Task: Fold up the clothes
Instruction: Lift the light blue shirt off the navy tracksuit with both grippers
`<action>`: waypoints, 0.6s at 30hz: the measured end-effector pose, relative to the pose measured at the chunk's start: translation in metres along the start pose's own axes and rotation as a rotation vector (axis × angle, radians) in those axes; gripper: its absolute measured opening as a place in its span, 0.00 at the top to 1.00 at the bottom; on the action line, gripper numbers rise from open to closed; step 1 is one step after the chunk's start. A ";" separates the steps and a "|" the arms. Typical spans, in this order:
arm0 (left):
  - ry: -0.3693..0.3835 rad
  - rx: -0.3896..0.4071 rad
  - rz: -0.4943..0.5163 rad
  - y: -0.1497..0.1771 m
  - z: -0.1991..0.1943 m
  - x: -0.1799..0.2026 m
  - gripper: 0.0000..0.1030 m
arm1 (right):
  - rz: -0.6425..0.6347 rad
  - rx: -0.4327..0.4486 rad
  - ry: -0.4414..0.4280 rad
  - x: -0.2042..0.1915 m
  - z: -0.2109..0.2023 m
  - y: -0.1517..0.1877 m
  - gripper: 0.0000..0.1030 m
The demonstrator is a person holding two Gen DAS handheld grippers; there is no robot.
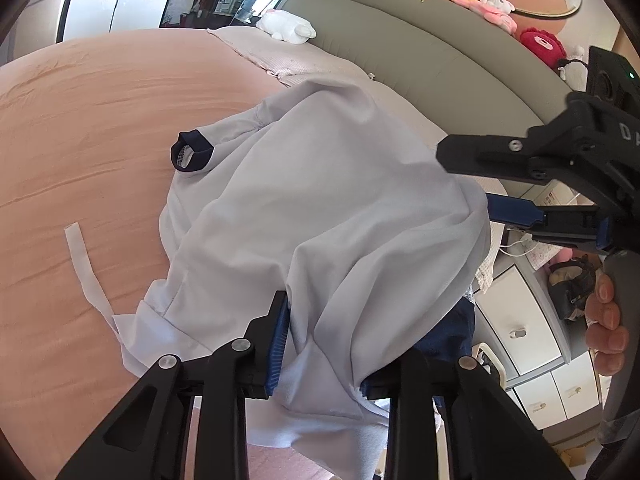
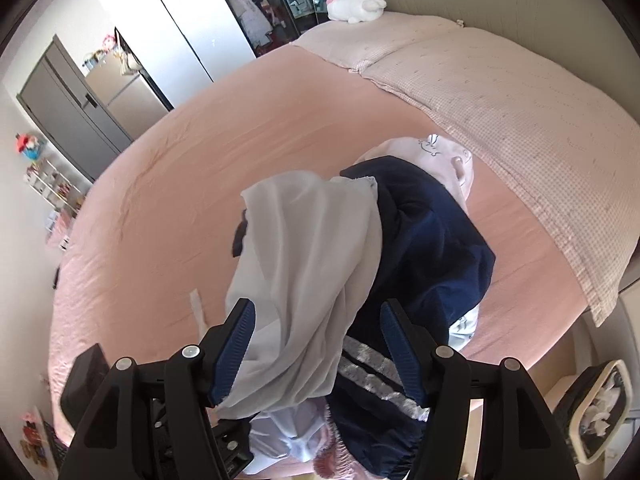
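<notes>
Left wrist view showed the pink bed (image 1: 80, 128) under the pale grey garment (image 1: 320, 200), its hem clamped in my left tongs (image 1: 320, 364). My right tongs (image 2: 320, 356) stood apart around hanging folds, above the navy garment (image 2: 432, 248).

Both wrist views sit close above the pink bed (image 1: 80, 120), angled down along their own fingers toward the headboard end, the left looking across at the right hand-held gripper (image 1: 472, 182), both sharing the pale garment (image 2: 304, 264), white plush (image 2: 356, 8) and pillows (image 2: 500, 92).
</notes>
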State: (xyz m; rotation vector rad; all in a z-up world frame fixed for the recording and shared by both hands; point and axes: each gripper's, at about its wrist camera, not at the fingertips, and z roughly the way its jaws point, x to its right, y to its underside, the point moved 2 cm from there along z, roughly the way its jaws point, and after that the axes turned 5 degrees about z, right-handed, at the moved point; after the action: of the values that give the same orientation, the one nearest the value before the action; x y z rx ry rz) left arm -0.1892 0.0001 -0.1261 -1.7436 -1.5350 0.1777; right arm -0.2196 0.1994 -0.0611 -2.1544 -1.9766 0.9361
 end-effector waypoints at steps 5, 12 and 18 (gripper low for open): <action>0.001 0.007 -0.008 -0.007 -0.004 -0.010 0.76 | 0.040 -0.015 -0.003 0.004 0.009 -0.009 0.37; 0.020 0.025 -0.062 -0.008 -0.009 -0.018 0.76 | 0.115 -0.038 -0.016 0.012 0.038 -0.034 0.38; 0.017 0.031 -0.070 -0.010 -0.013 -0.021 0.76 | 0.140 -0.084 0.010 0.011 0.059 -0.035 0.58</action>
State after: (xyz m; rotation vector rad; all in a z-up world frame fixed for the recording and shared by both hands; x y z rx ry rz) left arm -0.1954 -0.0253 -0.1192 -1.6609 -1.5703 0.1498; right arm -0.2787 0.1956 -0.0972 -2.3643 -1.9145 0.8726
